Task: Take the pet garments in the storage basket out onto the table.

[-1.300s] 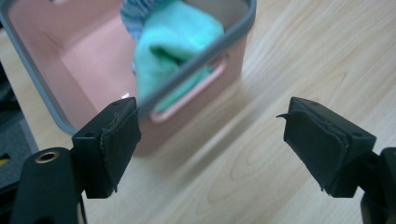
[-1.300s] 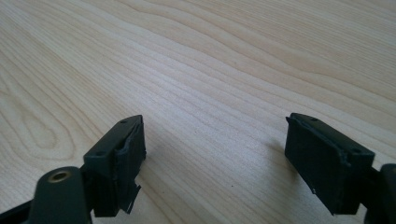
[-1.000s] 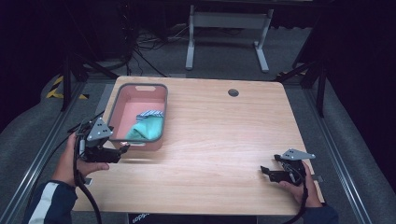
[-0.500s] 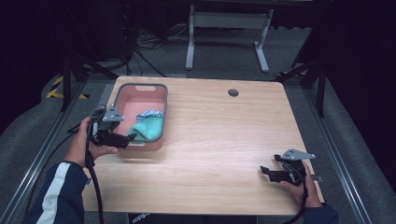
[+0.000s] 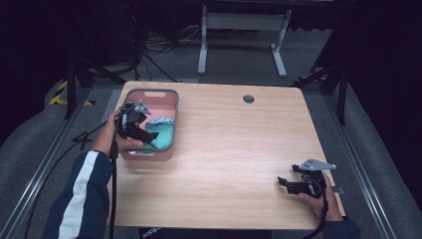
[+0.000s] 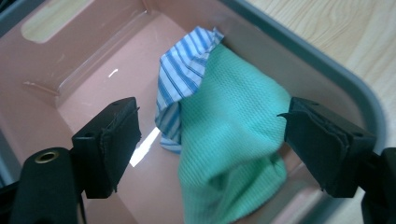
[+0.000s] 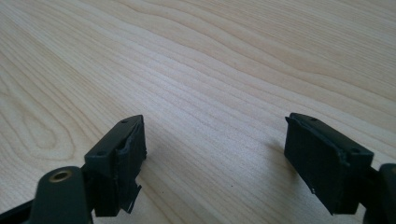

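Observation:
A pink bin [image 5: 169,95] with a grey rim sits at the table's back left. Inside it lie a green cloth [image 6: 233,140] and a blue-and-white striped cloth [image 6: 187,74], bunched against the right wall; the same green cloth [image 5: 165,137] and striped cloth [image 5: 161,121] show in the high view. My left gripper [image 5: 149,135] hovers over the bin, open, its jaws straddling the cloths from above without touching; the left gripper [image 6: 210,140] view shows this gap. My right gripper [image 5: 283,183] rests open near the table's front right, above bare wood [image 7: 210,93].
The wooden table [image 5: 239,149] has a round cable hole [image 5: 248,98] near the back edge. Beyond it, a metal stand [image 5: 239,35] and cables lie on the dark floor. A cable trails from the left gripper off the table's left side.
My left gripper has moved from beside the bin's front left corner to over the bin, above the cloths. The right gripper has stayed still.

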The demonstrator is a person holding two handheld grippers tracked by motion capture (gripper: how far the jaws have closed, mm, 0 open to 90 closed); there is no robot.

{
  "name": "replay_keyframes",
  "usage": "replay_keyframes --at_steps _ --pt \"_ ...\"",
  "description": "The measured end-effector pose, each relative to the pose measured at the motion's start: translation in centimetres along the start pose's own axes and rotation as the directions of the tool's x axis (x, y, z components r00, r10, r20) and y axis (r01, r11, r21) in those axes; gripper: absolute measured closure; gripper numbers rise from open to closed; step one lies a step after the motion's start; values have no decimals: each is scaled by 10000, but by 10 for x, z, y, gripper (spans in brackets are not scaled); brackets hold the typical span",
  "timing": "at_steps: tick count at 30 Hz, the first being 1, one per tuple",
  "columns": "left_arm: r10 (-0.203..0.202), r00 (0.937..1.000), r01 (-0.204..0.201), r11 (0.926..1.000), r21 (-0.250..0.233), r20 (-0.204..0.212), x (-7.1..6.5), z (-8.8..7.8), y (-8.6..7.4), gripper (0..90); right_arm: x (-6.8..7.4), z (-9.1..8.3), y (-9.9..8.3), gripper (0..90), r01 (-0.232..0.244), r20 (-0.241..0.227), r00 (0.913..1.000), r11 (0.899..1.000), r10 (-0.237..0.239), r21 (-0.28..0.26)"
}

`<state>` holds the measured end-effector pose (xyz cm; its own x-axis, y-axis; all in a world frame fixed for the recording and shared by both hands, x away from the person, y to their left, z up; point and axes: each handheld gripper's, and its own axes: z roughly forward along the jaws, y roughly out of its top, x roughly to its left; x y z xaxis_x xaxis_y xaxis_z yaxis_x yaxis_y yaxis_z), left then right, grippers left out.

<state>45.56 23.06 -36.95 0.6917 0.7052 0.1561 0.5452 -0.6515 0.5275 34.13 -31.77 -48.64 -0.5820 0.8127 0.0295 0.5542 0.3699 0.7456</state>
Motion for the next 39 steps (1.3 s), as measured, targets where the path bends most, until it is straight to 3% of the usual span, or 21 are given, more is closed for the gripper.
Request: replay_keyframes --at_steps 4,7,15,19,20,22,27,31,33,34,39 --pt "-85 9997 68 9973 726 240 5 18 4 188 0 0 0 216 -1 13 10000 10000 1 7" --pt "-187 9993 142 9912 1314 329 9 32 6 184 0 0 0 216 -1 10 10000 10000 1 1" --pt "-340 9982 191 9616 2738 501 17 55 8 252 0 0 0 239 -20 110 9999 10000 20 -23" --pt "-268 9969 47 9585 2850 740 18 58 8 392 0 0 0 239 -33 98 9999 10000 33 -26" --pt "-176 9966 -78 9528 3035 809 16 59 8 423 0 0 0 239 -22 105 9999 10000 23 -25" --pt "-113 9959 -179 9484 3167 900 16 60 9 480 0 0 0 238 -18 111 9999 10000 19 -22" --pt "213 9964 -471 9438 3270 821 14 59 11 621 0 0 0 237 -52 94 9999 10000 53 -34" --pt "253 9983 -402 9499 3099 521 14 55 11 719 0 0 0 235 -47 81 10000 10000 47 -26" --pt "183 9993 -263 9621 2713 317 16 46 12 742 0 0 0 234 -35 87 10000 10000 35 -23" --pt "183 9993 -263 9621 2713 317 16 46 12 748 0 0 0 234 -35 87 10000 10000 35 -23" --pt "94 10000 -86 9796 2009 -27 20 25 14 763 0 0 0 232 -35 73 10000 10000 36 -18"
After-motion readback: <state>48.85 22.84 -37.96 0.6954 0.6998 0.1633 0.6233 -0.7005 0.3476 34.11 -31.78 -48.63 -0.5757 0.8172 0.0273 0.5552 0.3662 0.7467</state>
